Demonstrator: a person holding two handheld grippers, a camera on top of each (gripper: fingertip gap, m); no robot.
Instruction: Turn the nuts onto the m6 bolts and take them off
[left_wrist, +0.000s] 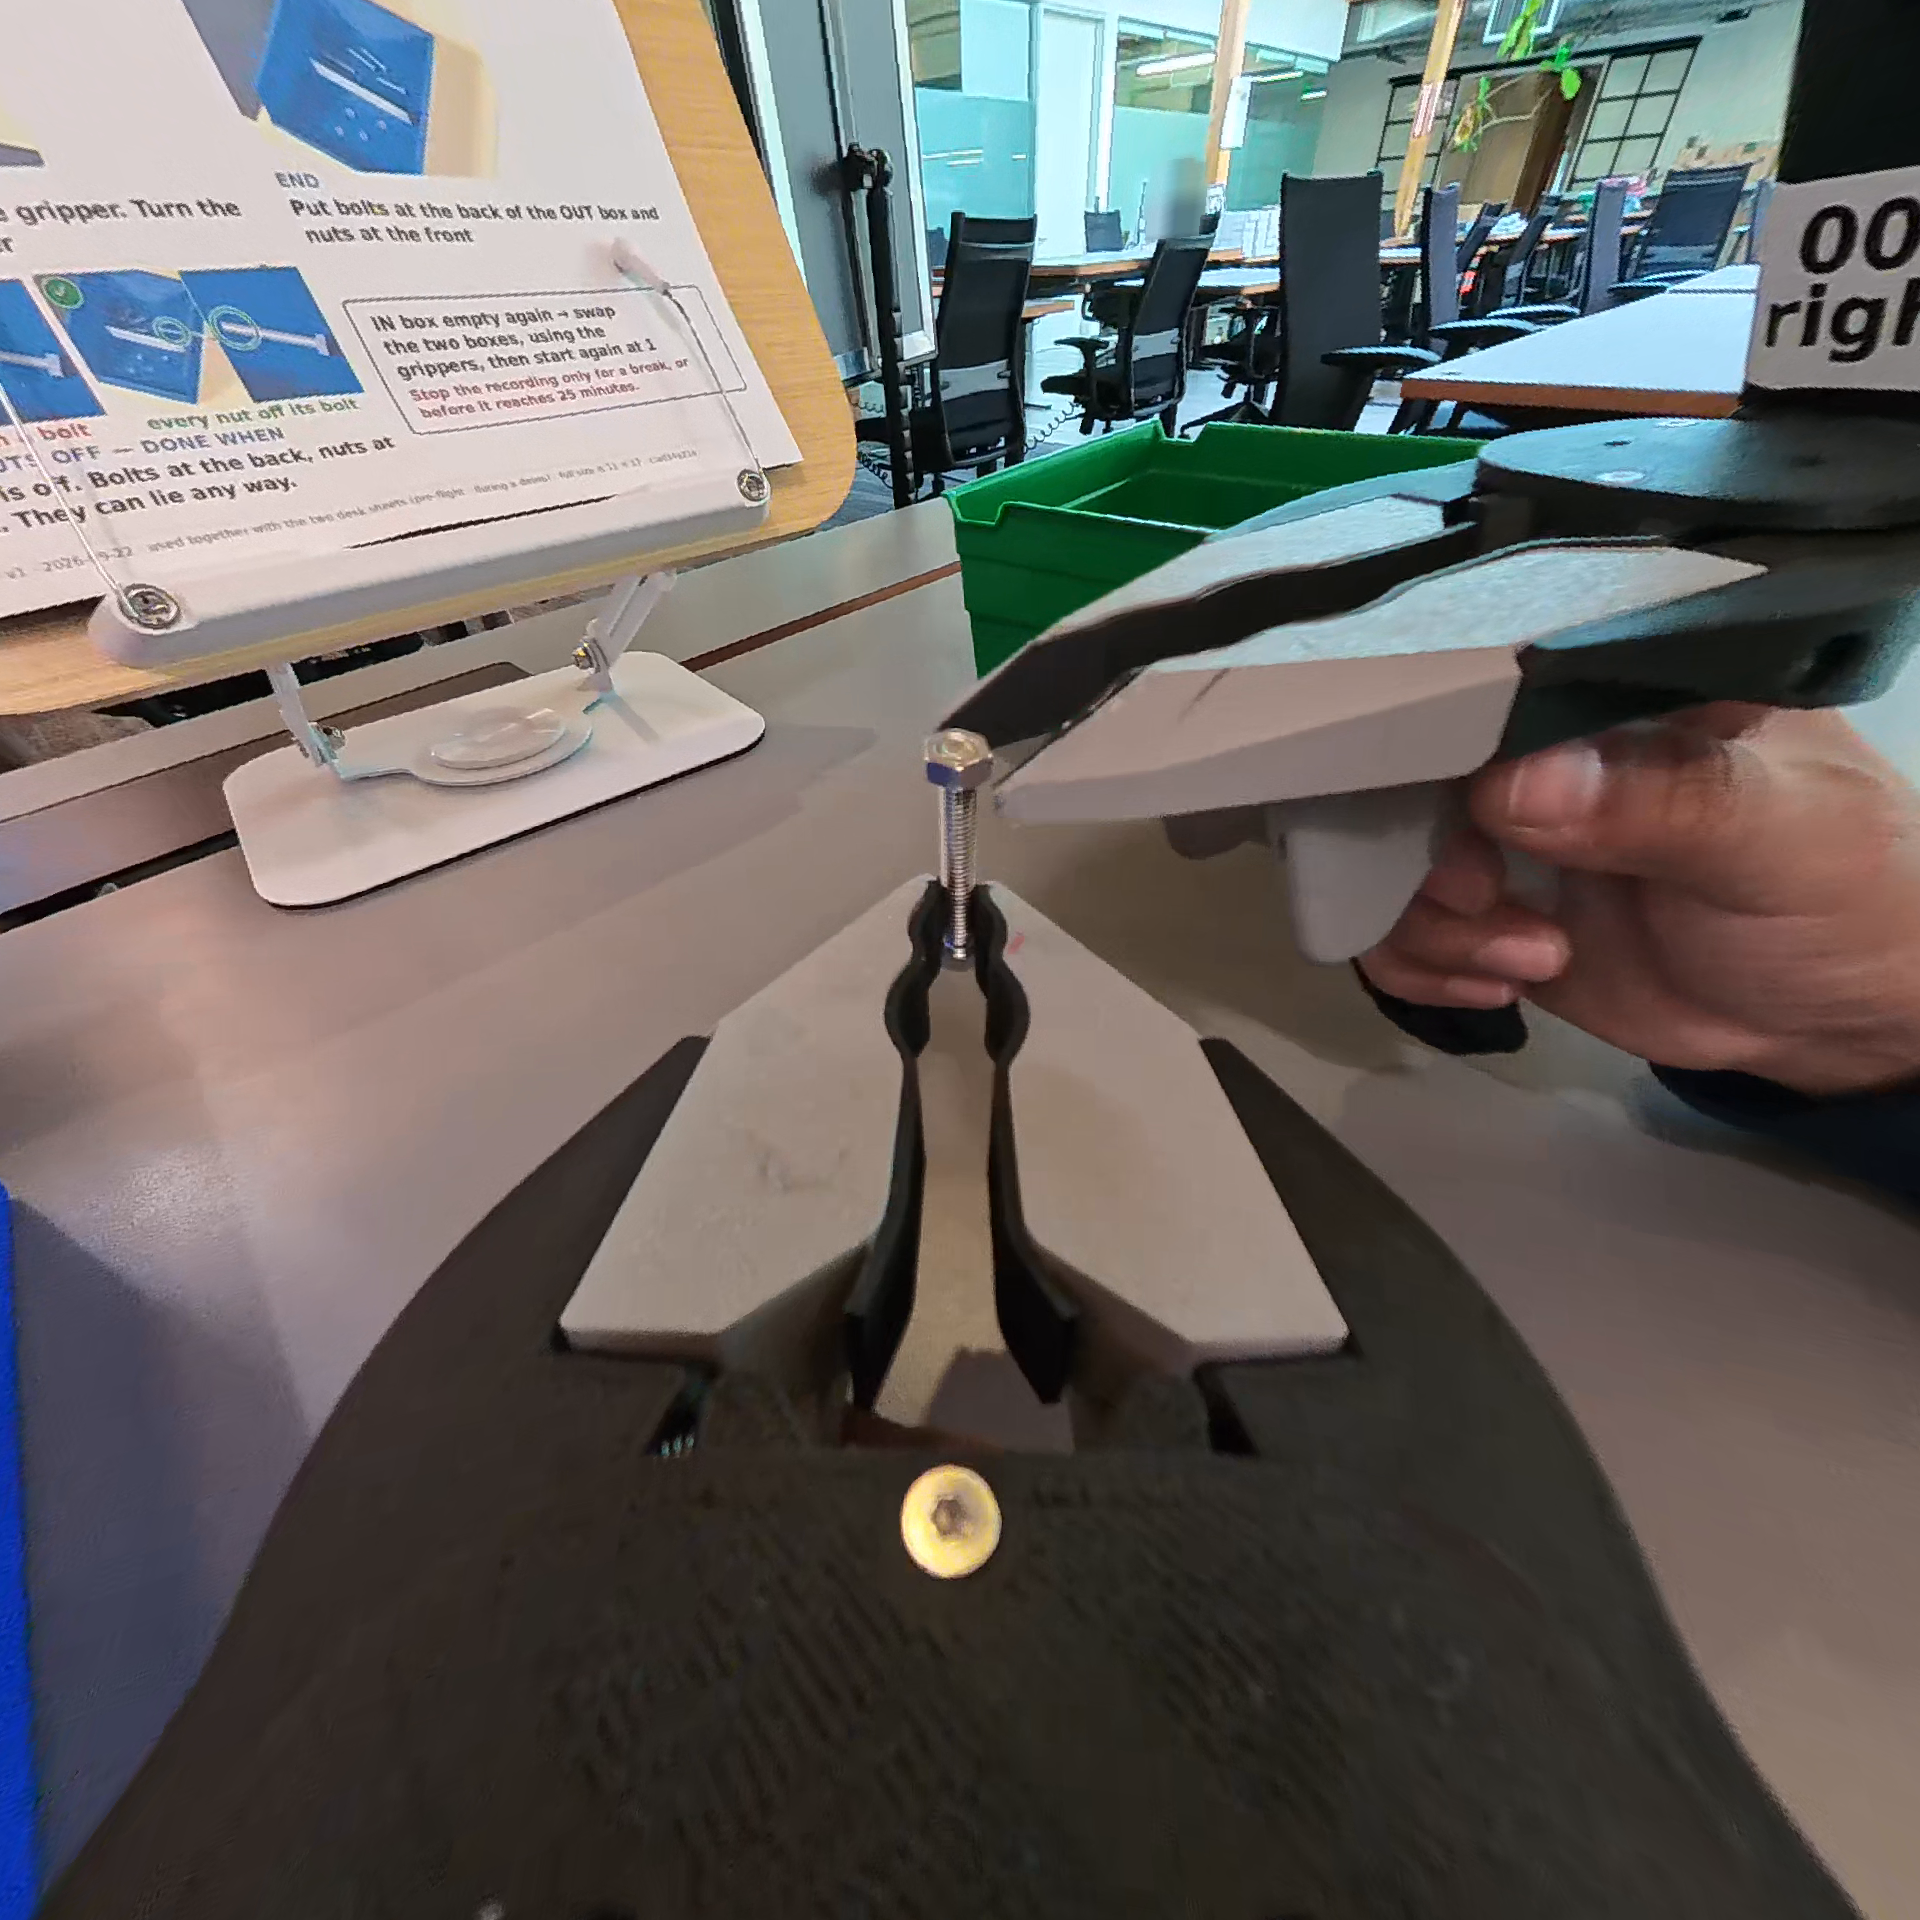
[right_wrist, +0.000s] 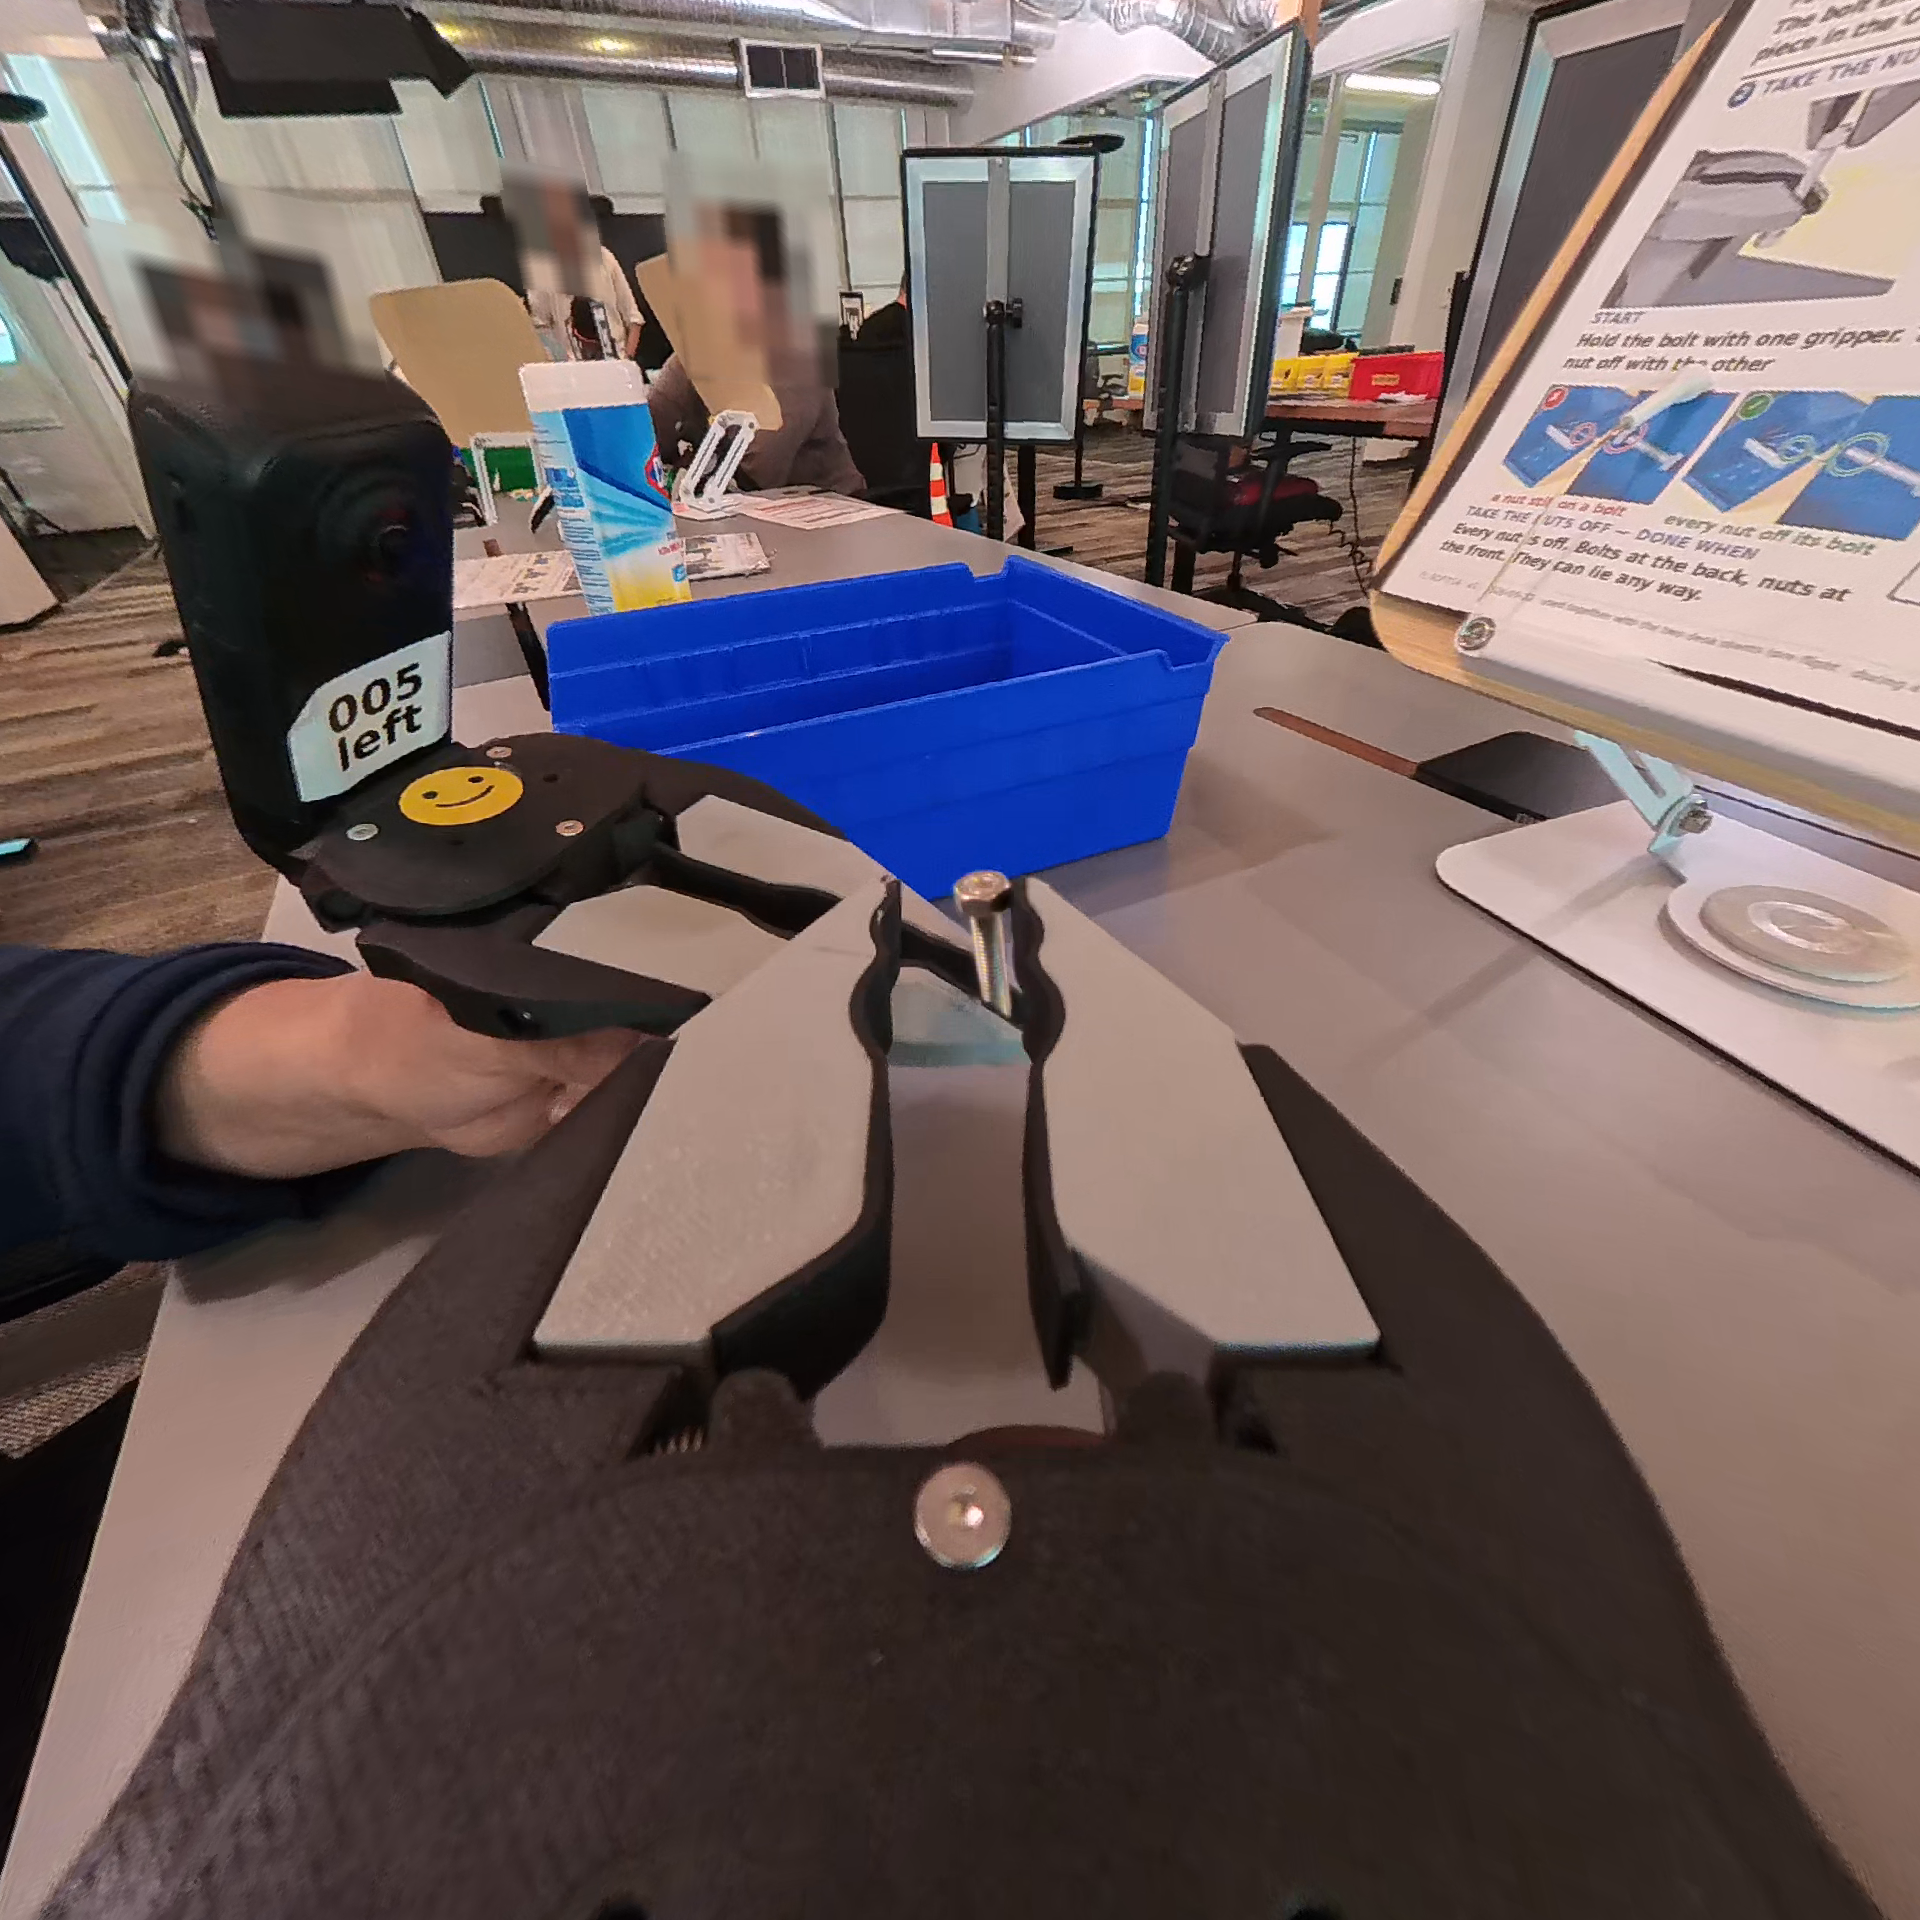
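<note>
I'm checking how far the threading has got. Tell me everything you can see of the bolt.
The bolt is shiny silver metal, threaded along its shaft, standing upright. The left gripper is shut on its lower end. A silver hex nut sits at its top end. The right gripper is open, its fingertips on either side of the top; contact is unclear. It stands above the grey table.

The bolt (left_wrist: 957, 868) and its nut (left_wrist: 956, 756) are shiny silver. Both grippers, left (left_wrist: 957, 914) and right (right_wrist: 954, 940), have pale grey fingers (left_wrist: 790, 1143) lined with black pads on matt black bodies. The left gripper carries a yellow smiley sticker (right_wrist: 460, 795). At twelve o'clock in the right wrist view sits a bright blue bin (right_wrist: 883, 717); at one o'clock in the left wrist view, a green bin (left_wrist: 1091, 540). The table (left_wrist: 312, 1039) is plain grey. The stand (left_wrist: 488, 769) is white, its board (left_wrist: 769, 343) light wood.
</note>
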